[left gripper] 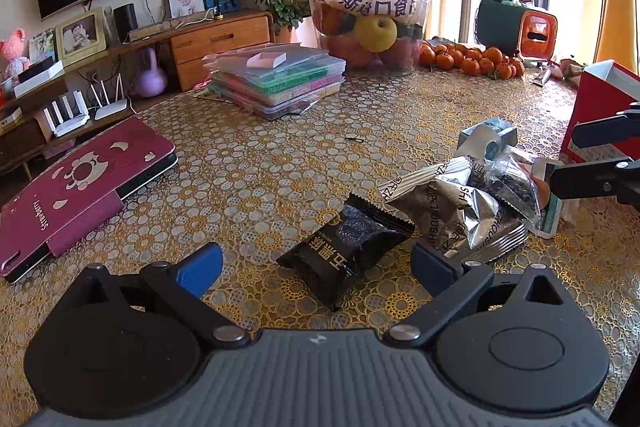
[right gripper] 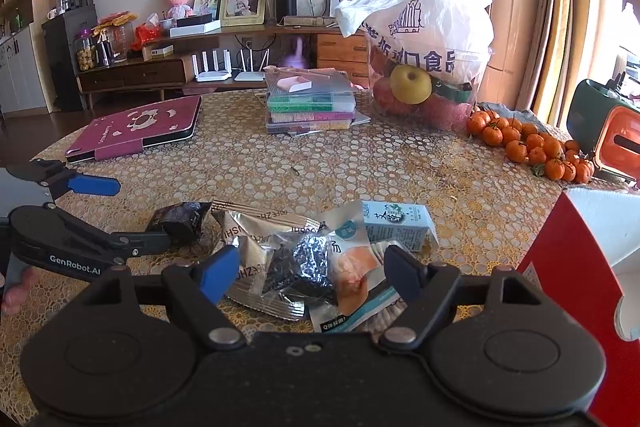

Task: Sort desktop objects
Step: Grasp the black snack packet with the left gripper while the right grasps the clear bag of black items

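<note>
Now: left gripper (left gripper: 316,267) jaws wide open, nothing held, black snack packet (left gripper: 346,249) lying on table (left gripper: 248,179) between them. Right gripper (right gripper: 312,267) jaws also wide, empty, over snack pile (right gripper: 304,259) w/ small milk carton (right gripper: 400,225) behind. Red box (right gripper: 572,275) just right of pile.

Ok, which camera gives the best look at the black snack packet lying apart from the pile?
Left wrist: the black snack packet lies whole between the left gripper's open fingers. Right wrist shows only a partly hidden end.
</note>
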The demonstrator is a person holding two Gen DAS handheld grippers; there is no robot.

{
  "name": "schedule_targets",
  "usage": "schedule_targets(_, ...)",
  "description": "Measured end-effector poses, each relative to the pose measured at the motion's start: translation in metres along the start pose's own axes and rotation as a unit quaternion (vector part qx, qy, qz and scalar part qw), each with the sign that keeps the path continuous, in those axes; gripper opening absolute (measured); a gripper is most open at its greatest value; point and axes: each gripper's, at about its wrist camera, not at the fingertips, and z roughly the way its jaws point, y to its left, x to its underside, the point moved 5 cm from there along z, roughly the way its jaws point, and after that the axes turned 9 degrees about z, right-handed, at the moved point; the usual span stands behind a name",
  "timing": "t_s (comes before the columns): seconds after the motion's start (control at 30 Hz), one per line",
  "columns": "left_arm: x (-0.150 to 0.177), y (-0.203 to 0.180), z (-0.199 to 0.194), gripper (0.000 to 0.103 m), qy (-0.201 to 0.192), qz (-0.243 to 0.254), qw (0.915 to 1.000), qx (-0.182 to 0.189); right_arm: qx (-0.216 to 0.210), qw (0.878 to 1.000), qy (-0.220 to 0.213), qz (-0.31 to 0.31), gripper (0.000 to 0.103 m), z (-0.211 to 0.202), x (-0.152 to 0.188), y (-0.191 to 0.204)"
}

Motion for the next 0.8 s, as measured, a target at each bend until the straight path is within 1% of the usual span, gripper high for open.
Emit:
schedule_targets(0.13, 0.0, 0.002, 0.009, 0.101, -0.002, 0.003, 0.9999, 0.013, 0.003, 1.0, 0.008, 0.005, 0.077, 0.013, 0.002, -0.001)
schedule_targets(0.27, 0.001, 0.001, 0.02, 0.101, 0.0, 0.008, 0.9997, 0.023, 0.001, 1.0, 0.015, 0.016, 0.071, 0.025, 0.003, -0.003)
schedule_targets(0.4, 0.0, -0.002, 0.03, 0.1, 0.003, 0.009, 0.9994, 0.032, -0.002, 0.999, 0.026, 0.03, 0.07, 0.033, 0.005, -0.006)
schedule_targets(0.5, 0.0, -0.003, 0.034, 0.1, 0.004, 0.012, 0.9992, 0.037, -0.006, 0.999, 0.032, 0.039, 0.065, 0.037, 0.007, -0.008)
schedule_targets(0.57, 0.001, -0.004, 0.037, 0.1, 0.005, 0.01, 0.9992, 0.038, -0.01, 0.998, 0.035, 0.043, 0.059, 0.039, 0.007, -0.008)
schedule_targets(0.67, 0.002, -0.004, 0.039, 0.1, 0.005, 0.003, 0.9991, 0.043, -0.014, 0.998, 0.038, 0.043, 0.056, 0.04, 0.009, -0.007)
schedule_targets(0.8, 0.002, -0.007, 0.04, 0.091, 0.003, 0.001, 0.9987, 0.05, -0.017, 0.998, 0.037, 0.041, 0.053, 0.041, 0.009, -0.005)
